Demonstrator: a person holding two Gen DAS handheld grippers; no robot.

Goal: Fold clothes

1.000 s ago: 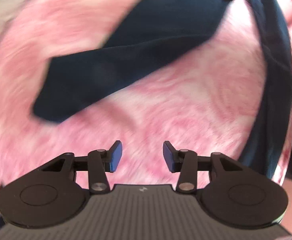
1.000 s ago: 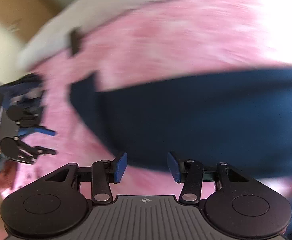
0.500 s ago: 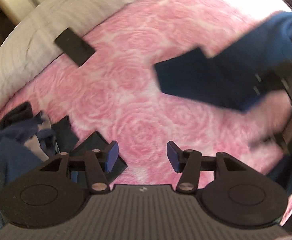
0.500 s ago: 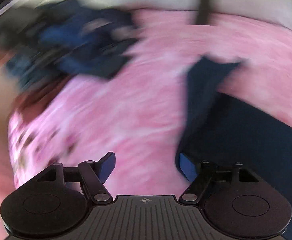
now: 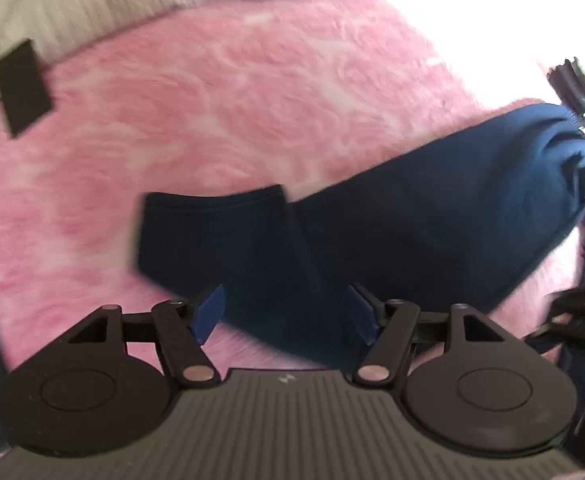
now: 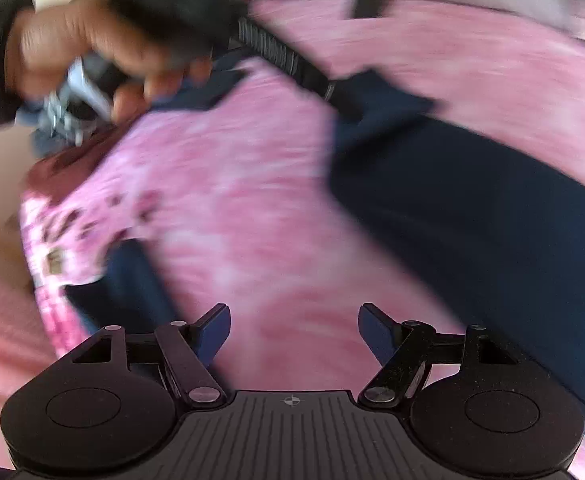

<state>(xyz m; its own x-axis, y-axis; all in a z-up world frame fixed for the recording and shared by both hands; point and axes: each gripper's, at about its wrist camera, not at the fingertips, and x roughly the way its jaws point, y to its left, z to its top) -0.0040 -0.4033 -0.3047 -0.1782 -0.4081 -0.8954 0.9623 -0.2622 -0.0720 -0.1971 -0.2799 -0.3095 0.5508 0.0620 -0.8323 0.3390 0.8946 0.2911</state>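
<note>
We see both tongs apart — the left gripper (image 5: 286,314) over the navy garment (image 5: 392,232), gripping nothing. The right gripper (image 6: 294,334) hangs over the pink blanket (image 6: 252,208) — empty.

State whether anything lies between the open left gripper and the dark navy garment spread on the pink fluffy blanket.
Nothing visible does. The left gripper is open directly over the near edge of the dark navy garment on the pink fluffy blanket, with only air between.
</note>
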